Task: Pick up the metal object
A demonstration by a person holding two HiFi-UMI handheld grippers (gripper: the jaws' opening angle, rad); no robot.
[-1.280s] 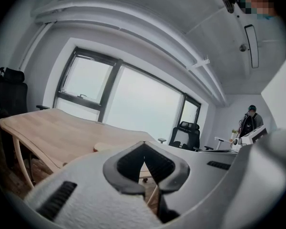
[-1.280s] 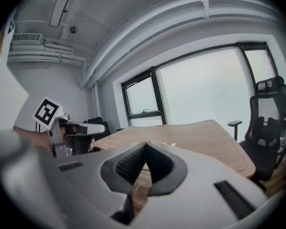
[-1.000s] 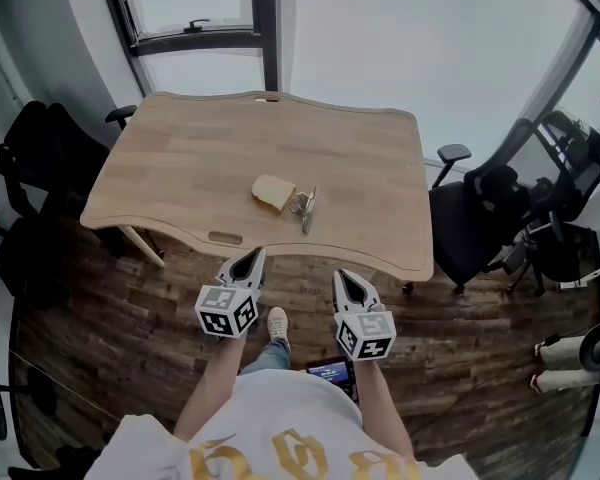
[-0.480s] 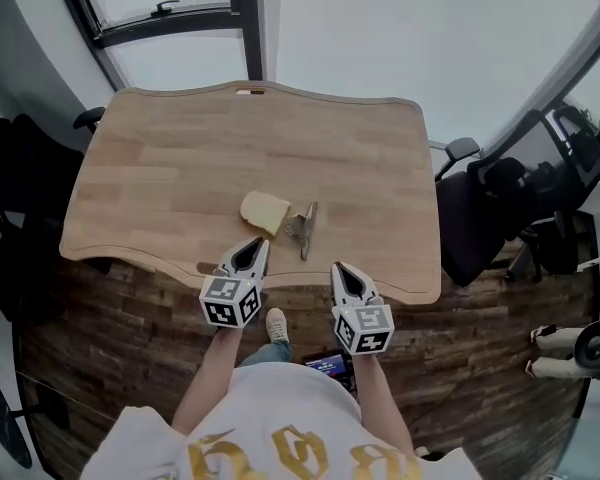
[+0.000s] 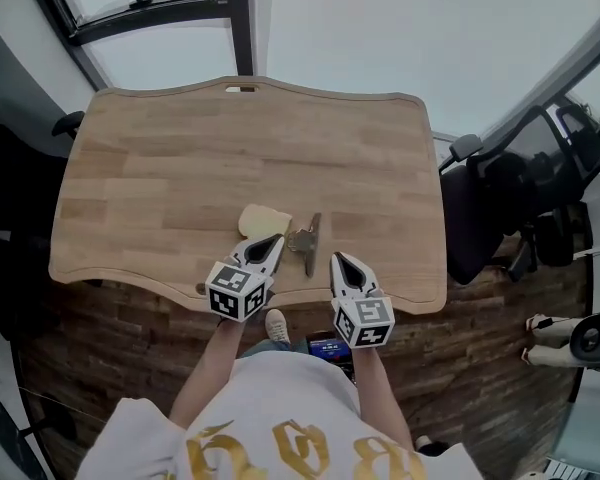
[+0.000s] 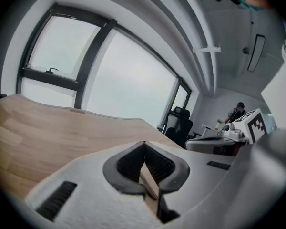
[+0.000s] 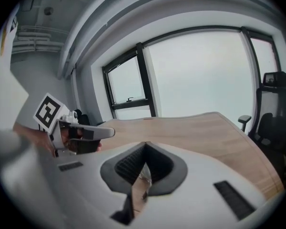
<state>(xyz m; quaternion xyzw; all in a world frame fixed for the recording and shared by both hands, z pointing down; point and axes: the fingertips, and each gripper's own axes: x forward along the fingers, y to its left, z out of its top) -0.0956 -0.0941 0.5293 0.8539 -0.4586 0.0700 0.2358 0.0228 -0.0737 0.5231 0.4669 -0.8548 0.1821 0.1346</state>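
The metal object (image 5: 307, 238), a small silvery clip-like tool, lies on the wooden table (image 5: 180, 148) near its front edge. A pale bread-like slice (image 5: 258, 220) lies just left of it. My left gripper (image 5: 277, 239) is shut and empty, its tip over the slice's near edge, left of the metal object. My right gripper (image 5: 337, 258) is shut and empty too, hovering at the table's front edge just right of the metal object. In the right gripper view a bit of the metal object (image 7: 143, 178) shows through the gap behind the closed jaws (image 7: 145, 144).
Black office chairs stand right of the table (image 5: 500, 198) and left of it (image 5: 10, 198). Large windows run behind the table's far edge. A small lit screen (image 5: 330, 348) sits low by the person's body. The floor is dark wood.
Both grippers have moved forward from over the floor to the table's front edge. The left tip now reaches the slice. The metal object has not moved.
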